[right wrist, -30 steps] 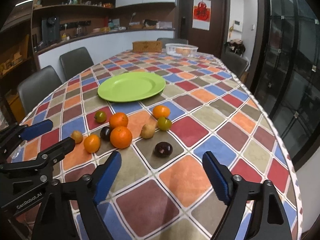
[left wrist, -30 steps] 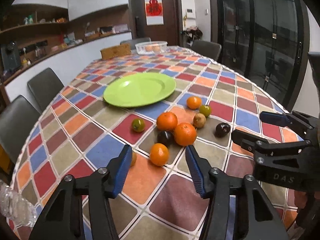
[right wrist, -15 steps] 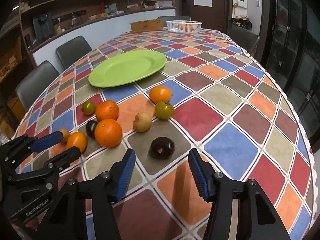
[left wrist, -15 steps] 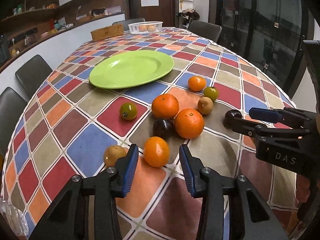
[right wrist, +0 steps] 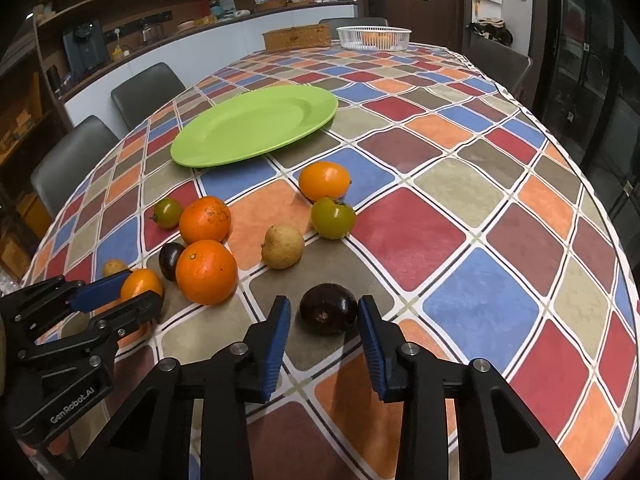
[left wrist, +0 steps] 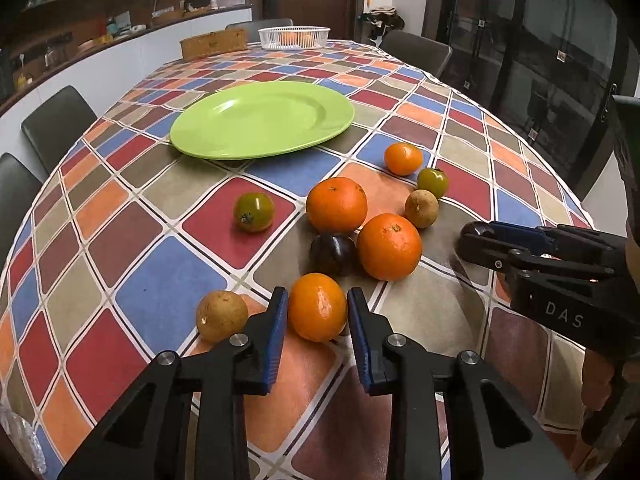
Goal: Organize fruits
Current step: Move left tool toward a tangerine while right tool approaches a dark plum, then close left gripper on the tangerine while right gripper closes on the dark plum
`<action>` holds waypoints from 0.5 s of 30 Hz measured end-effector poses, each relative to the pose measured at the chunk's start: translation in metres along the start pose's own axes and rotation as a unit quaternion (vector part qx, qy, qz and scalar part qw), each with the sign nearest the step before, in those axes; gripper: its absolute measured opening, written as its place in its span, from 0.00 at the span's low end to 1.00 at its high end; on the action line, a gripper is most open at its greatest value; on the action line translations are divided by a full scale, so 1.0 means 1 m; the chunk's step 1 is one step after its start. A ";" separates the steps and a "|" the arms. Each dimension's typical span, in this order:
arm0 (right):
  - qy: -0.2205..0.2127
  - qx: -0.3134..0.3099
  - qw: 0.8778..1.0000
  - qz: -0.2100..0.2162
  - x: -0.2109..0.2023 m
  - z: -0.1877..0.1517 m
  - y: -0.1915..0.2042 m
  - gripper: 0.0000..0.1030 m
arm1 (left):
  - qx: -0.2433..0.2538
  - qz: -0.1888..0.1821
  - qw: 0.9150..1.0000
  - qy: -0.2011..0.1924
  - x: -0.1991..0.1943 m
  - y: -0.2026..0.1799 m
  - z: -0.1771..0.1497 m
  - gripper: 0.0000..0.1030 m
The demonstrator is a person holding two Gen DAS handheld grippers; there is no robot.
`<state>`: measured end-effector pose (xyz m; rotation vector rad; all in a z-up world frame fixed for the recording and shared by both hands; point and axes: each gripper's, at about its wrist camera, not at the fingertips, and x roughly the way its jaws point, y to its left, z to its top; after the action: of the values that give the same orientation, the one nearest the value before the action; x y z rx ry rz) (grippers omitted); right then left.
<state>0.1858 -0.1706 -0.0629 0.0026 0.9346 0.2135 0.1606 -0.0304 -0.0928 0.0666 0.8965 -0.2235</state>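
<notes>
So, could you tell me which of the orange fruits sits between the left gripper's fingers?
The small orange nearest the camera, beside the brown fruit; the left gripper brackets it.

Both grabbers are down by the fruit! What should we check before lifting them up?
1. Left gripper: jaws closing on the small orange mandarin, touching both sides: ok.
2. Right gripper: jaws closing around the dark purple plum; firm hold: cannot tell.
3. Round green plate empty, room for fruit: ok.
4. Brown round fruit clear of the left jaws: cannot tell.
5. The two grippers apart from each other: ok.
</notes>
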 end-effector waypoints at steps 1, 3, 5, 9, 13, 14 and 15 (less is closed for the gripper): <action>0.000 0.001 1.000 0.000 0.000 0.000 0.000 0.32 | -0.001 -0.001 1.000 0.001 0.000 0.000 0.000 0.29; -0.001 0.001 1.000 0.000 -0.001 0.000 -0.001 0.30 | -0.005 -0.005 1.000 0.001 0.000 0.001 0.000 0.29; -0.001 0.003 1.000 0.005 -0.002 0.001 -0.001 0.30 | -0.009 -0.009 1.000 0.002 -0.001 0.001 0.001 0.29; -0.009 -0.001 1.000 0.017 -0.008 0.003 0.002 0.30 | -0.018 -0.018 1.000 -0.010 -0.011 0.003 0.003 0.29; -0.025 -0.010 0.999 0.029 -0.021 0.006 0.010 0.30 | -0.015 -0.017 0.999 -0.026 -0.023 0.003 0.007 0.29; -0.028 -0.010 0.999 0.034 -0.023 0.007 0.012 0.30 | -0.013 -0.017 0.999 -0.029 -0.025 0.002 0.008 0.29; -0.030 -0.011 0.999 0.038 -0.025 0.008 0.013 0.30 | -0.010 -0.015 0.999 -0.035 -0.029 0.002 0.009 0.29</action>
<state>0.1753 -0.1616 -0.0373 0.0246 0.8729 0.2920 0.1508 -0.0249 -0.0644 0.0268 0.8302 -0.2434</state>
